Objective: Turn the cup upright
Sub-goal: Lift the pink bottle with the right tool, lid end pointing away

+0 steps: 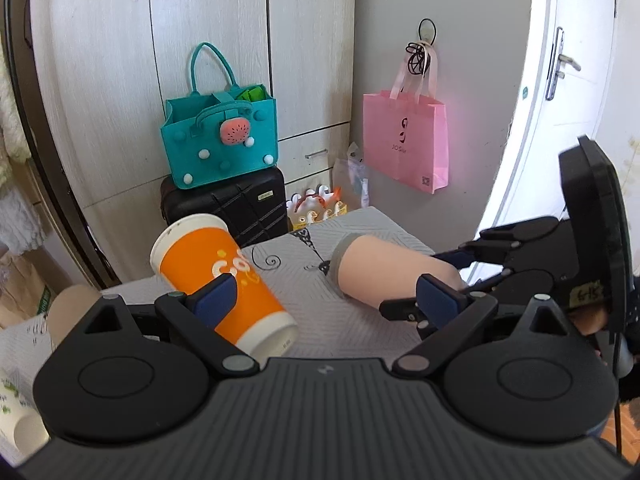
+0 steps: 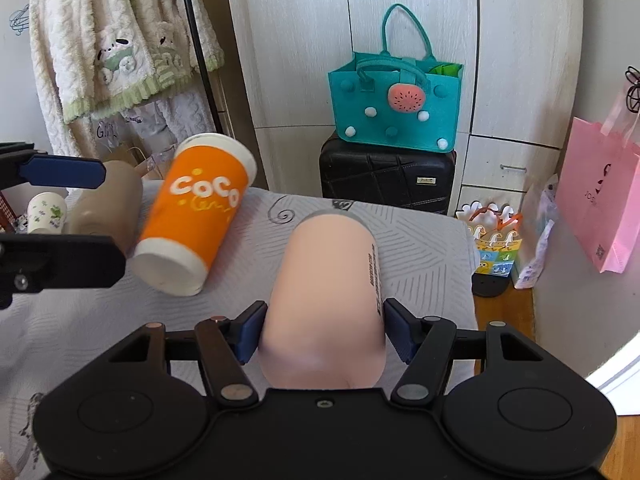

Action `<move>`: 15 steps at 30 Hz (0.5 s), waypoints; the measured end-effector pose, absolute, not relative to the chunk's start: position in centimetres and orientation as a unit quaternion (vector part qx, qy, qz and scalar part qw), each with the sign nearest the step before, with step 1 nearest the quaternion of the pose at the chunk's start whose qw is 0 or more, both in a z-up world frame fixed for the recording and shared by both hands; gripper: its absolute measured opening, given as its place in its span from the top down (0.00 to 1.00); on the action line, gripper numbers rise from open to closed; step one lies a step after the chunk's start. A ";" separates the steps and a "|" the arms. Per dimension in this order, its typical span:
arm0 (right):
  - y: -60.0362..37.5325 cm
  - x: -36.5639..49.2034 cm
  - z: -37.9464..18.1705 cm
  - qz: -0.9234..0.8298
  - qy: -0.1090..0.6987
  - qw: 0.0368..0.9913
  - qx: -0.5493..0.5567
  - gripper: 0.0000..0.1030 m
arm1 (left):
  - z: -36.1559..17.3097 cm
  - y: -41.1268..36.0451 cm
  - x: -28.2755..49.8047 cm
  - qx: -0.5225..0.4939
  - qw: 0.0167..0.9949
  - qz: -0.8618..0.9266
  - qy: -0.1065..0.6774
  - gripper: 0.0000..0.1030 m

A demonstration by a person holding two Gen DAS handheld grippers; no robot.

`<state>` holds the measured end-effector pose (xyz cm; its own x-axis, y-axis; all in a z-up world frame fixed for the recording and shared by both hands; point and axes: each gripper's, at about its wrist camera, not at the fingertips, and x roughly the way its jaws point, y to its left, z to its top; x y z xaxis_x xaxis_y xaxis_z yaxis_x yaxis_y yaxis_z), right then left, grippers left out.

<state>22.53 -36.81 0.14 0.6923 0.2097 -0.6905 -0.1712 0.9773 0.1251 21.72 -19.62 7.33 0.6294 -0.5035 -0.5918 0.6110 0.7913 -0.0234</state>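
Note:
An orange paper cup (image 1: 224, 280) with white ends lies tilted on the grey cloth table (image 1: 320, 320); it also shows in the right wrist view (image 2: 196, 216). My left gripper (image 1: 328, 296) is open, its left pad touching the orange cup's side. A beige cup (image 2: 324, 300) lies on its side, rim pointing away. My right gripper (image 2: 322, 330) has its jaws on both sides of the beige cup's base and holds it. The beige cup shows in the left wrist view (image 1: 384, 272) with the right gripper behind it.
A brown cup (image 2: 112, 208) and a small white patterned cup (image 2: 46, 212) lie at the table's left. Beyond the far edge stand a black suitcase (image 2: 384, 176) with a teal bag (image 2: 396, 96), and a pink bag (image 1: 408, 140) hangs on the wall.

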 end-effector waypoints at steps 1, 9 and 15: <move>-36.5 22.0 0.3 0.103 0.378 0.920 0.025 0.34 | 7.4 -19.3 21.4 0.088 0.899 -0.309 0.298 0.06; -34.6 18.0 1.0 0.099 0.382 0.918 0.028 0.34 | 7.3 -16.7 18.5 0.075 0.899 -0.314 0.297 0.06; -32.5 14.6 1.5 0.094 0.374 0.922 0.019 0.35 | 6.9 -14.8 16.6 0.076 0.898 -0.316 0.297 0.06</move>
<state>14.55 -32.51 1.47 0.7022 0.1878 -0.6868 -0.1598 0.9815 0.1051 16.61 -14.80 6.94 0.6249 -0.5219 -0.5806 0.6117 0.7894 -0.0512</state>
